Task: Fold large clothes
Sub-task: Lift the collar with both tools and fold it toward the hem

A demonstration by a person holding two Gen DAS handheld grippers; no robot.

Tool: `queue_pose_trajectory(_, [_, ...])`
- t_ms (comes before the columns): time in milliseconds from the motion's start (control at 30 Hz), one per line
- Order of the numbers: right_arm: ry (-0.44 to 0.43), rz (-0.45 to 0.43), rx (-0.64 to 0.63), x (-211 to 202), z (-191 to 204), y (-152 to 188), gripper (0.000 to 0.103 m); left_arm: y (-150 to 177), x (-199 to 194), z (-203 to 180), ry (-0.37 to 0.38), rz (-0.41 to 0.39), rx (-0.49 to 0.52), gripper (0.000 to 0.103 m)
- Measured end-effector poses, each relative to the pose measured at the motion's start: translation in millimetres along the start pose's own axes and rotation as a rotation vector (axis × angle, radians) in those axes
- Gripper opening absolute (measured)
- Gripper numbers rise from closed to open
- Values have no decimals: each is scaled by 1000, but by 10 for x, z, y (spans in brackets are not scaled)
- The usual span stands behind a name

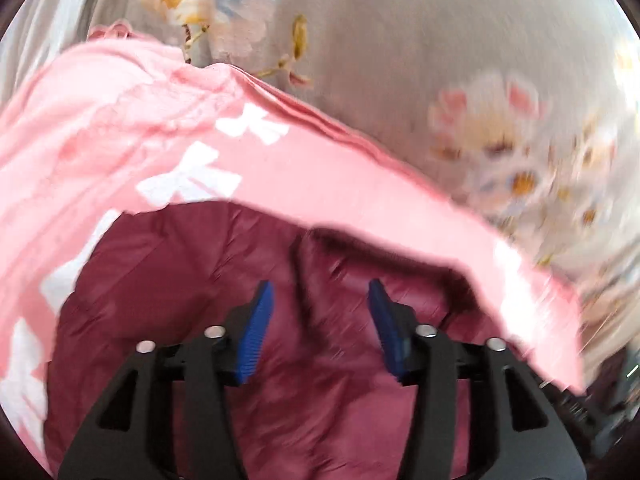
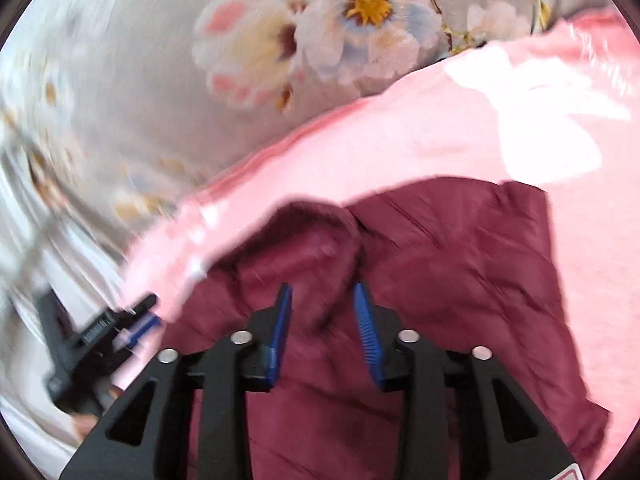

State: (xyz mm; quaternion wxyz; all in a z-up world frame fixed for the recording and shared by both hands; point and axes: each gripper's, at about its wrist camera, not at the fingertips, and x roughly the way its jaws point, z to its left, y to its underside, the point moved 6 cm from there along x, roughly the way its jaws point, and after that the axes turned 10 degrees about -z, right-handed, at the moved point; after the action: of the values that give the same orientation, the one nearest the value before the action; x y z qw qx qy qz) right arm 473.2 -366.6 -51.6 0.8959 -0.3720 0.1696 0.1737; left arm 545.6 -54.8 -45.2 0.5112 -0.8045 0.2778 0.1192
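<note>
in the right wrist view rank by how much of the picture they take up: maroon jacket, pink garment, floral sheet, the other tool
1. Maroon jacket and pink garment: too alike to rank.
2. Floral sheet: similar, and blur hides its edges.
3. Left tool: by far the smallest, at the left edge.

A bed with a grey flowered sheet (image 1: 400, 60) carries a pink cloth (image 1: 320, 172) with white bows. A dark red quilted jacket (image 2: 460, 272) lies on the cloth.

Blurred, seemingly grey floral bedsheet (image 1: 420, 40) underneath
</note>
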Motion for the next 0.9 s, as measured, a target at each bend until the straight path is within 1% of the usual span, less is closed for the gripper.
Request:
queue_pose_trajectory(33, [-26, -4, 42, 58, 36, -50, 45, -51, 44, -26, 11, 5, -30, 56])
queue_pose_trajectory(67, [-53, -4, 90, 128, 64, -92, 49, -116, 133, -64, 24, 19, -77, 60])
queue_pose_trajectory(100, [-82, 2, 157, 230, 79, -119, 53, -149, 215, -82, 31, 32, -115, 61])
queue_pose_trajectory(133, [-110, 17, 232, 349, 78, -124, 54, -175, 348, -102, 44, 59, -170, 62])
queue_pose_trajectory(167, [-129, 35, 302, 471, 61, -116, 55, -173, 433, -110, 52, 80, -204, 62])
queue_pose_trajectory(233, [-133, 57, 402, 648, 6, -83, 55, -130, 697, -99, 66, 147, -304, 62])
queue_pose_trajectory(267, [-131, 68, 464, 754, -57, -54, 55, -101, 779, -85, 63, 168, -337, 62])
queue_pose_trajectory(300, [-128, 75, 500, 807, -91, -25, 55, -61, 881, -65, 61, 191, -375, 62])
queue_pose_trajectory(367, [-119, 89, 565, 928, -181, 32, 55, 44, 1068, -19, 52, 241, -433, 62])
queue_pose_trajectory(400, [-115, 90, 573, 949, -209, 40, 53, 79, 1110, -4, 50, 250, -443, 62])
queue_pose_trajectory(433, [-106, 82, 573, 969, -236, 40, 50, 105, 1146, 7, 42, 252, -444, 56])
queue_pose_trajectory(467, [-92, 70, 549, 964, -248, 28, 36, 125, 1165, 16, 26, 243, -421, 41])
queue_pose_trajectory(500, [-73, 70, 507, 957, -248, 18, 19, 137, 1168, 23, 21, 241, -401, 29])
queue_pose_trajectory(533, [-45, 74, 442, 952, -227, 14, 12, 153, 1173, 22, 14, 244, -371, 5])
queue_pose_trajectory(567, [-25, 75, 389, 949, -215, 9, 5, 180, 1165, 19, 8, 250, -338, 4])
queue_pose_trajectory(600, [8, 85, 302, 922, -194, 28, 4, 190, 1146, 23, 2, 248, -314, 3])
queue_pose_trajectory(667, [64, 121, 142, 884, -160, 118, 3, 232, 1083, 0, -8, 250, -232, 3])
queue_pose_trajectory(733, [109, 155, 43, 879, -165, 208, 2, 308, 1025, -38, -27, 258, -135, 3])
queue_pose_trajectory(900, [212, 183, -151, 915, -126, 358, 1, 508, 1019, 12, -77, 271, -6, 2])
